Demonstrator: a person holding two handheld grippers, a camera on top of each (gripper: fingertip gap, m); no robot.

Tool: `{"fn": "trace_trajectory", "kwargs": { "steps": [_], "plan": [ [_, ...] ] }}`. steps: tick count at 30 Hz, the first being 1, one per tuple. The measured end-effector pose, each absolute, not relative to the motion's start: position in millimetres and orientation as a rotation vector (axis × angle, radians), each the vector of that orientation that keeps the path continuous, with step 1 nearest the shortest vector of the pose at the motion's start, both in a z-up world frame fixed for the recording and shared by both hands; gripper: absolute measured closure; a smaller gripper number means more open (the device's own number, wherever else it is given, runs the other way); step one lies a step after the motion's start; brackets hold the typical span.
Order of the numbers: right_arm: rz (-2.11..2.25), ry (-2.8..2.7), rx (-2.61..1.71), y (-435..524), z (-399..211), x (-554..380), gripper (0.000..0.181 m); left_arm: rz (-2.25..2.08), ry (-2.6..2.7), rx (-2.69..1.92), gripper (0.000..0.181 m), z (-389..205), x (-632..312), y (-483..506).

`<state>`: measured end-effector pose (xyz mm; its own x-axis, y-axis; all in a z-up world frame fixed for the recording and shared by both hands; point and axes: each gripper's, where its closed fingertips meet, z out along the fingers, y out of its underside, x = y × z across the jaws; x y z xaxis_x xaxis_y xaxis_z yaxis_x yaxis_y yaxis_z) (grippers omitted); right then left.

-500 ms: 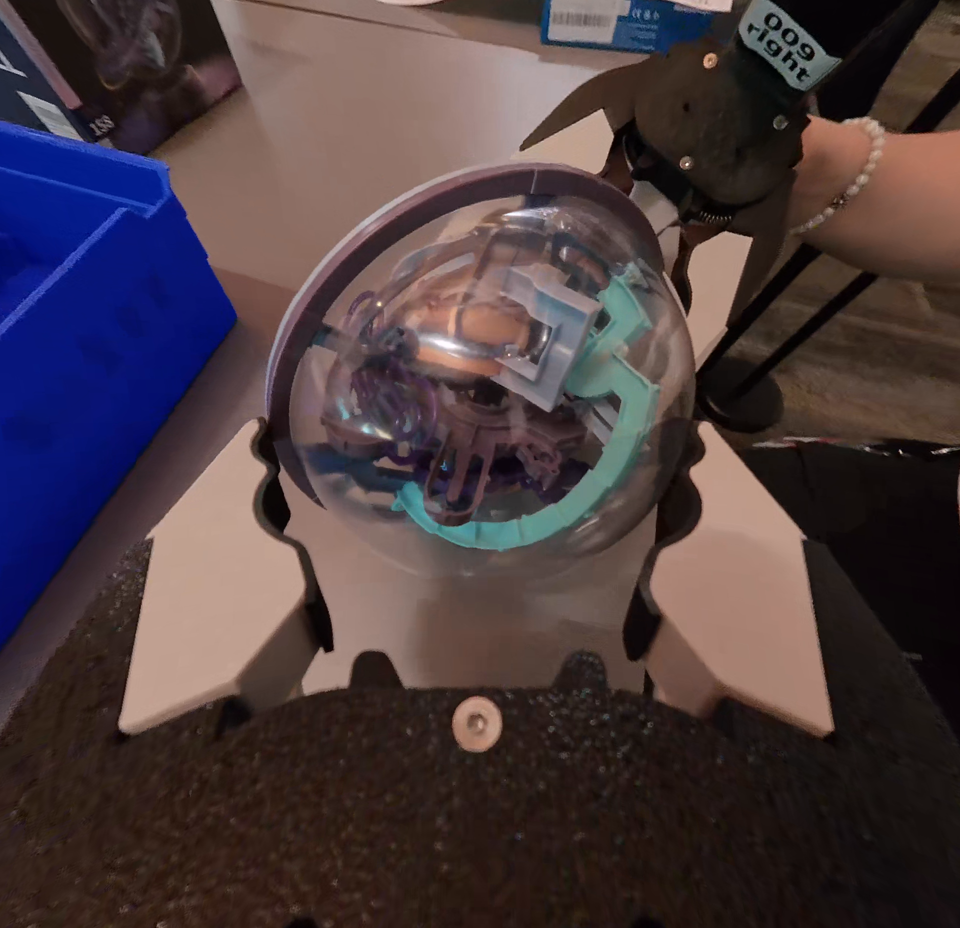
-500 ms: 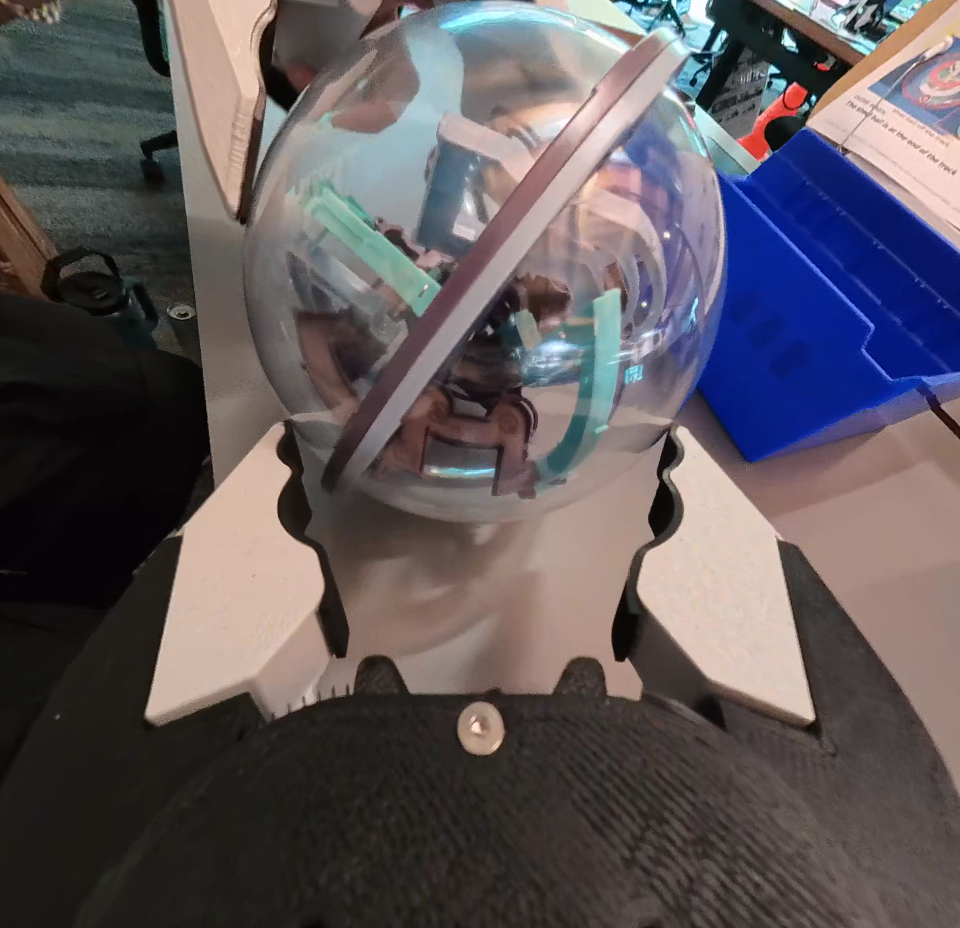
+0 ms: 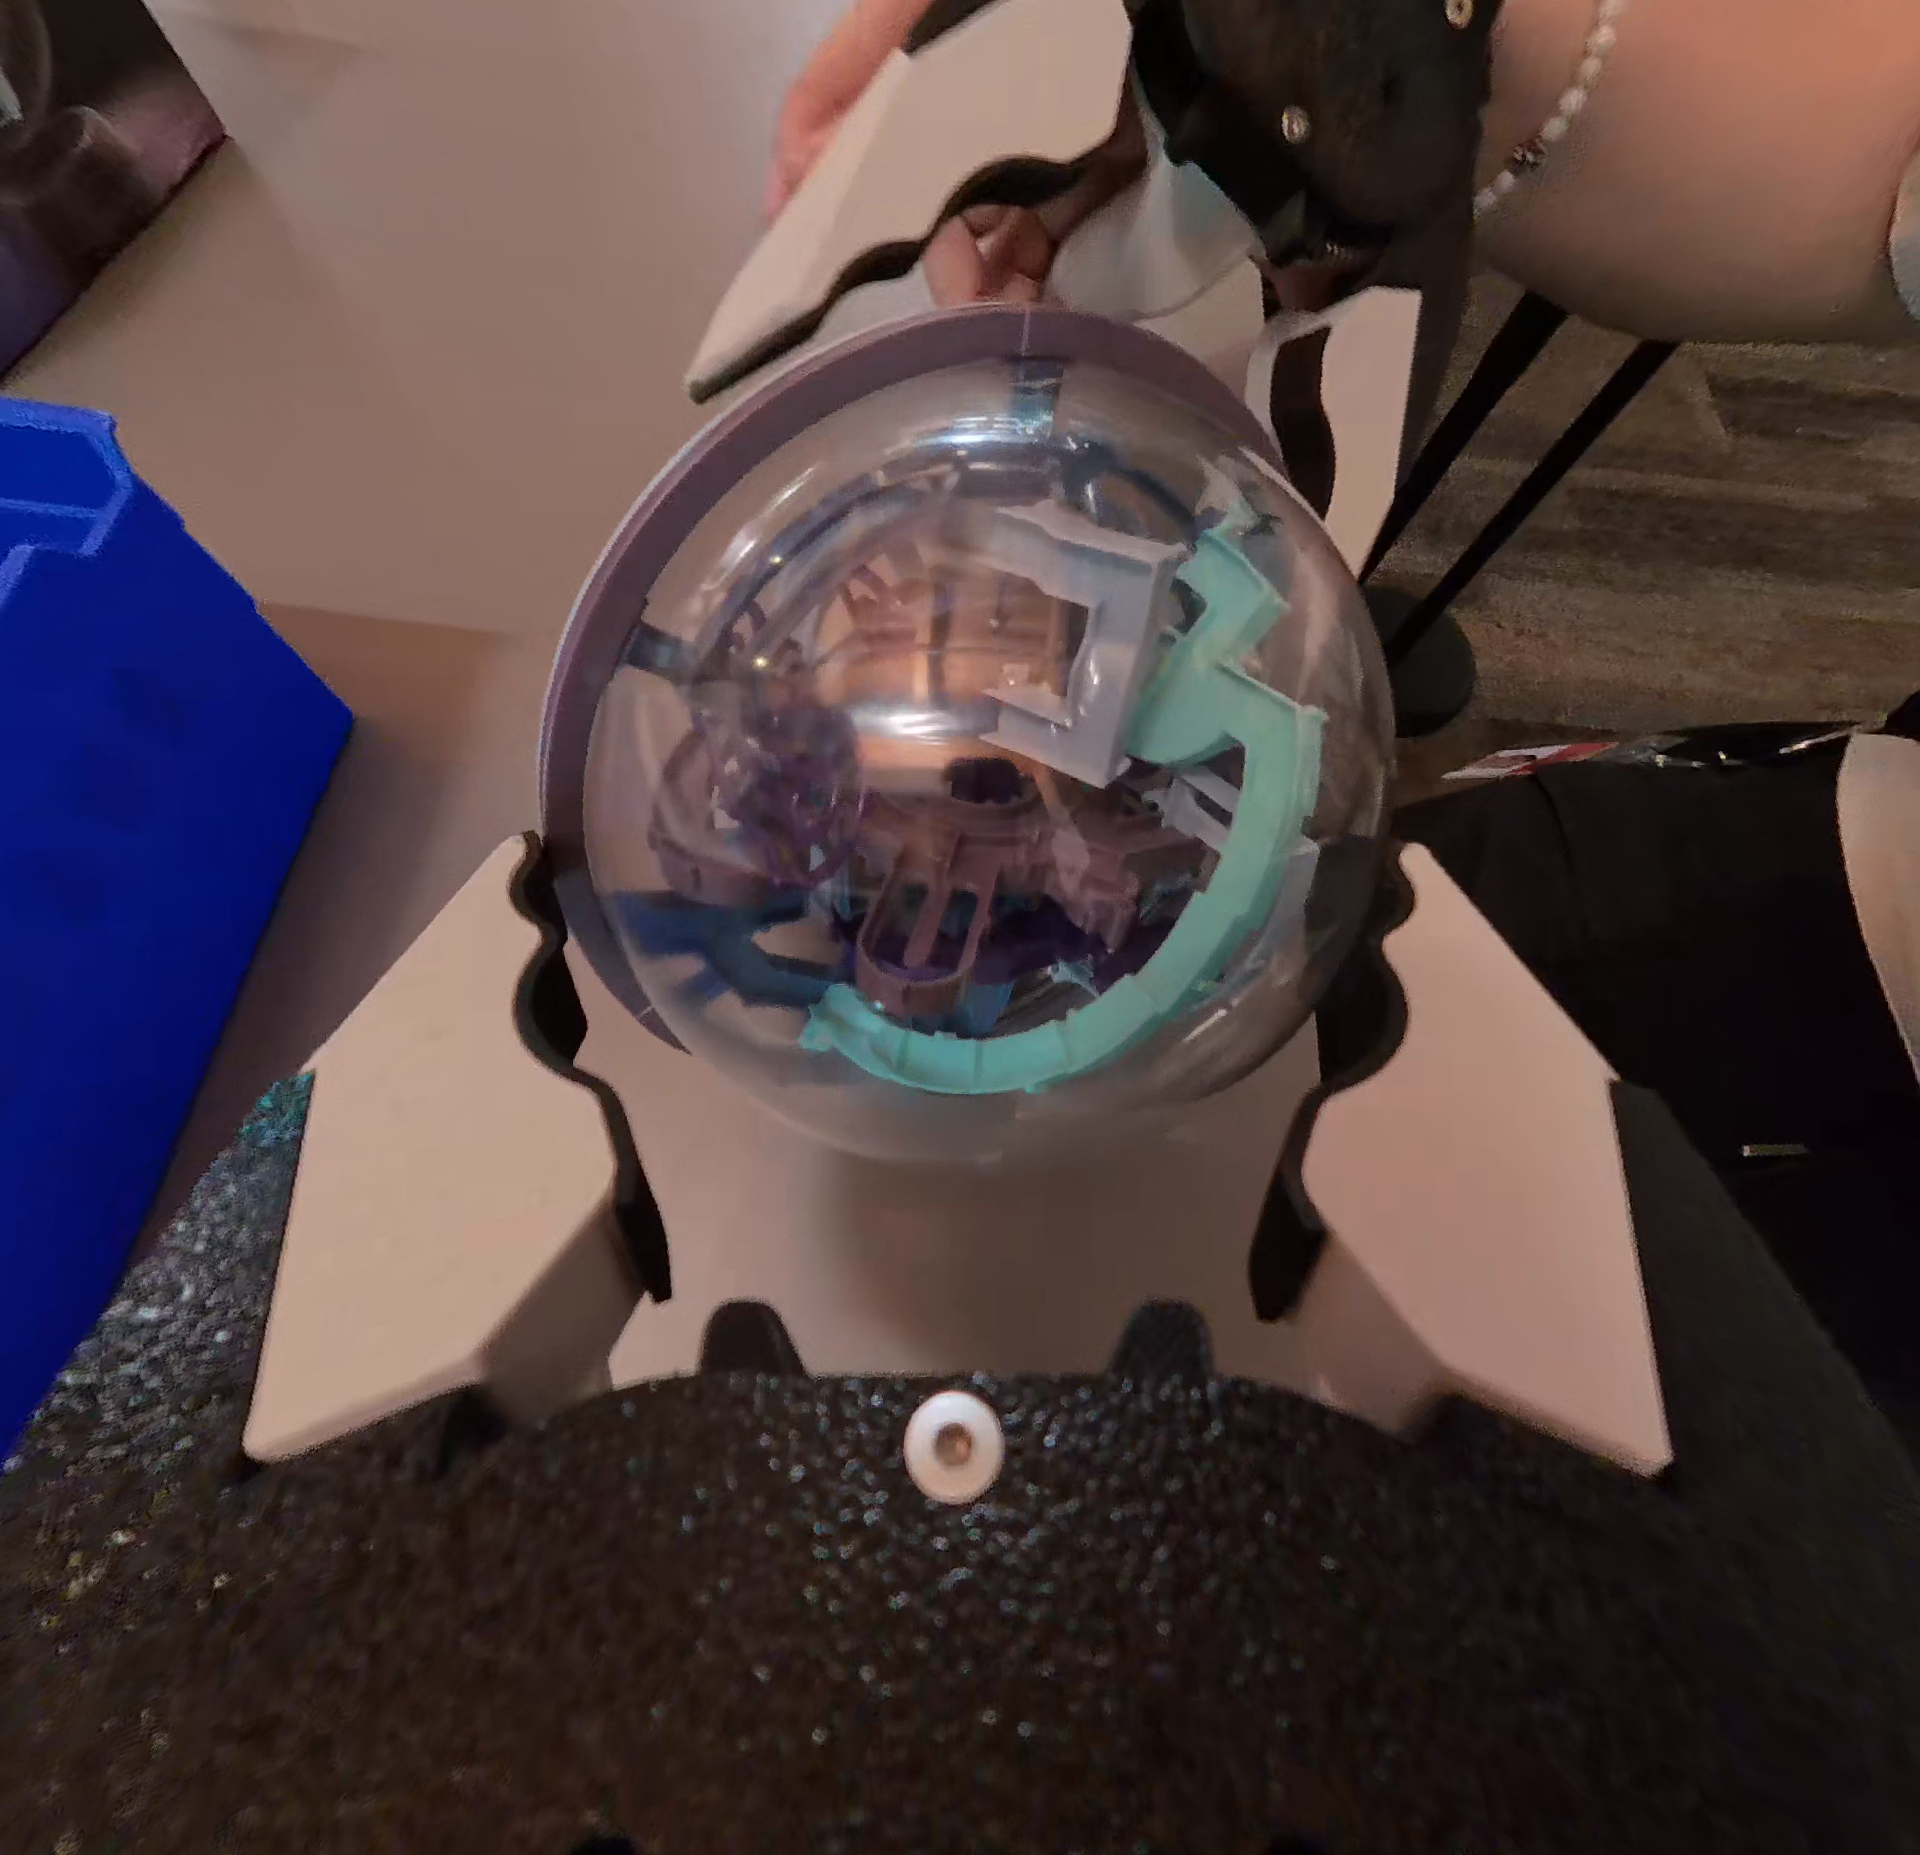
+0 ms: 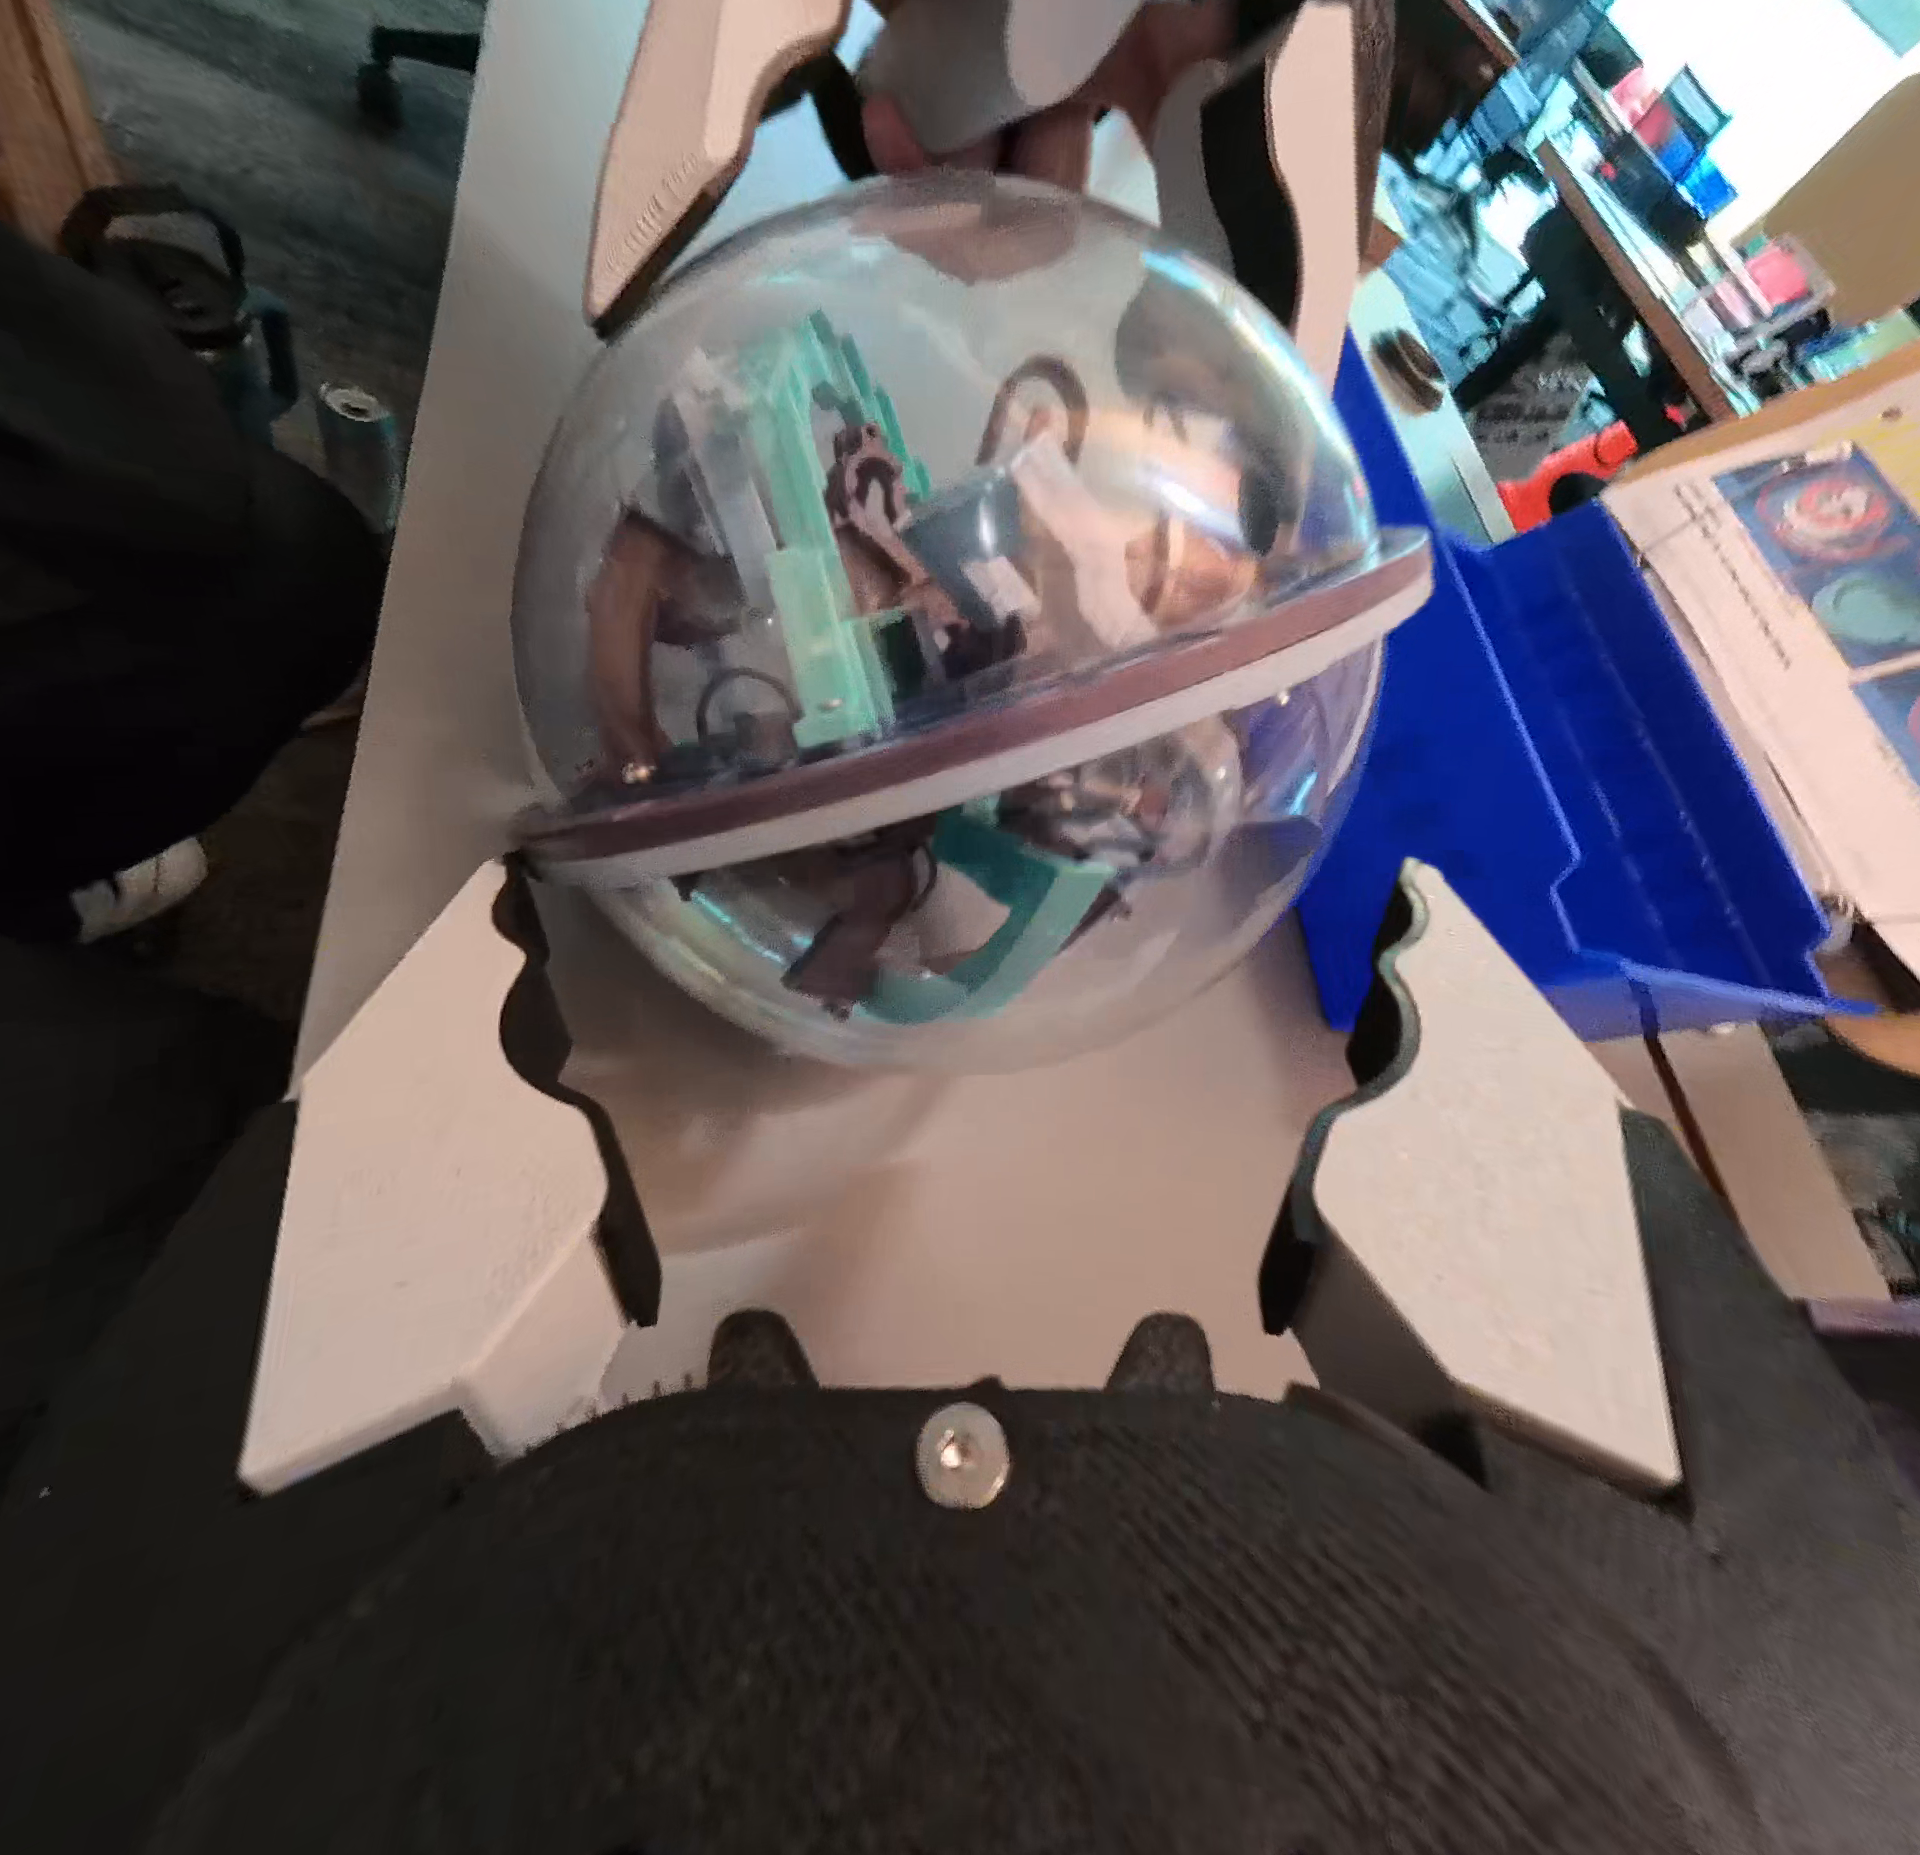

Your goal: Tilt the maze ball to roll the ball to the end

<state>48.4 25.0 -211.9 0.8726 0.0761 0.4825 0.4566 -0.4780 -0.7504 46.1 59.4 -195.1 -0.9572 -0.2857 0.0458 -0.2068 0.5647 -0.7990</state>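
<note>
Maze ball [image 3: 966, 745], a clear sphere with a purple equator ring, held above the table [image 3: 436, 278], clamped between left gripper [image 3: 961, 974] and right gripper [image 4: 956, 984]; blue bin [image 3: 135, 839] beside it.

No words or numbers are clear enough to read. The only thing with writing on it is a white printed paper sheet [image 4: 1756, 600], seen in the right wrist view. It lies far off to the right of the jaws of the right gripper [image 4: 956, 870], past the right jaw's tip and just behind the far wall of the big blue plastic bin [image 4: 1621, 870]. The sheet has rows of tiny dark print down its left side and bright round pictures in red, blue and yellow beside them. The print is too small and blurry to make out.
</note>
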Motion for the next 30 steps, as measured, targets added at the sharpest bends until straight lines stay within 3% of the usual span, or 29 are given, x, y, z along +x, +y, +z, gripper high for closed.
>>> {"fn": "trace_trajectory", "kwargs": {
  "steps": [4, 12, 16, 30],
  "plan": [
    [-0.323, -0.433, -2.008, 33.0, -212.3, 40.8, 0.029, -1.374, 2.699, -0.412, 0.036, -195.0, 45.9, 56.1],
    [-0.419, -0.393, -2.017, 32.4, -219.5, 48.8, 0.026, -1.467, 2.511, -0.608, 0.033, -198.1, 49.4, 59.7],
    [-0.448, -0.340, -2.010, 29.8, -220.8, 49.7, 0.026, -1.598, 2.346, -0.703, 0.041, -200.9, 44.0, 60.3],
    [-0.470, -0.190, -2.010, 29.7, -220.8, 48.0, 0.027, -1.802, 2.283, -0.650, 0.045, -200.2, 44.3, 59.9]
  ]
}}
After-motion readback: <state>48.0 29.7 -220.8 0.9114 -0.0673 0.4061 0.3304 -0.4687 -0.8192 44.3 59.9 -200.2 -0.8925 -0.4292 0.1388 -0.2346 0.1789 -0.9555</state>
